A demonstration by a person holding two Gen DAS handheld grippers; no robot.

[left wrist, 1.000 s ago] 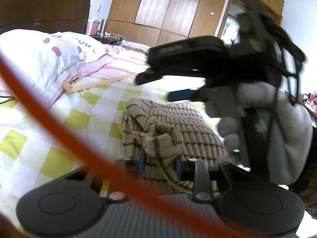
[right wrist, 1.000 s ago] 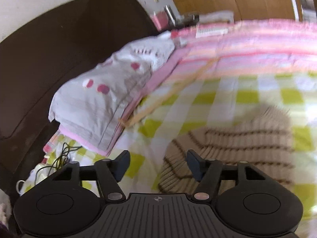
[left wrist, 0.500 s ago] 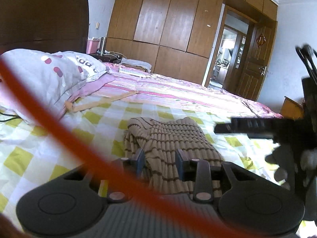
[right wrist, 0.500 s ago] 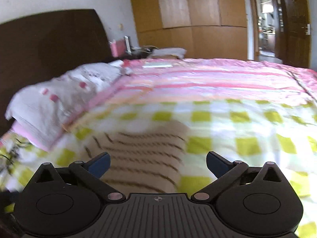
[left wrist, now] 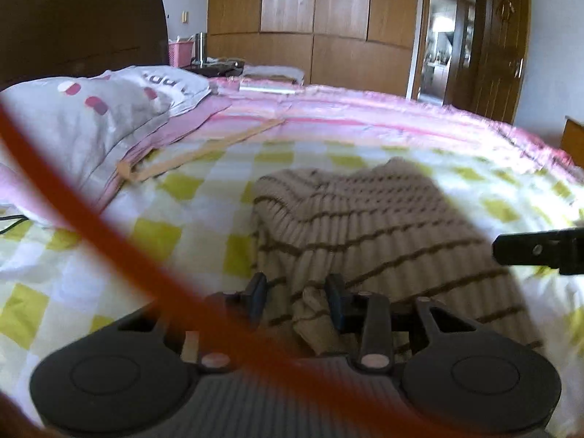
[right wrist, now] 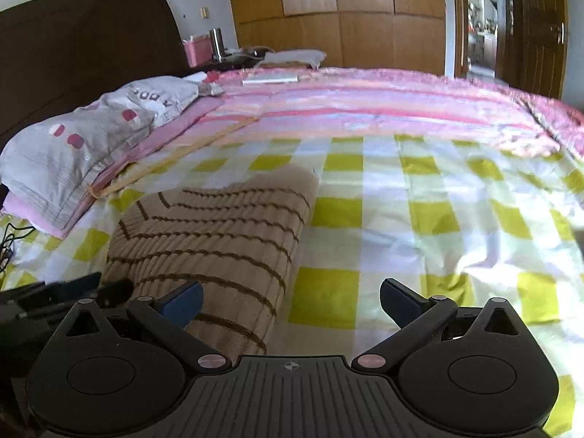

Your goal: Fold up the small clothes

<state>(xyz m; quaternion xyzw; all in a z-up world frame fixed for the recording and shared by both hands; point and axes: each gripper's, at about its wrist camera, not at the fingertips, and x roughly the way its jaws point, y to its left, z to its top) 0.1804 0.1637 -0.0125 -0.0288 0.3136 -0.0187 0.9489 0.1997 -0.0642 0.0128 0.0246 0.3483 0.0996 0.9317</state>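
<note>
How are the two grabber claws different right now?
The right gripper spreads its jaws wide with nothing between them; the left gripper stands much narrower, a bunch of the striped sweater between its fingers. Both have blue fingertips and hover at the sweater's near edge.

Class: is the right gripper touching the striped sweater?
Cannot tell. In the right wrist view the right gripper stands open, one finger overlapping the striped sweater.

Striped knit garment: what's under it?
The striped knit garment lies on the yellow-checked sheet, which shows all around it. Whatever sits directly beneath, including any folded-under layers, is covered.
</note>
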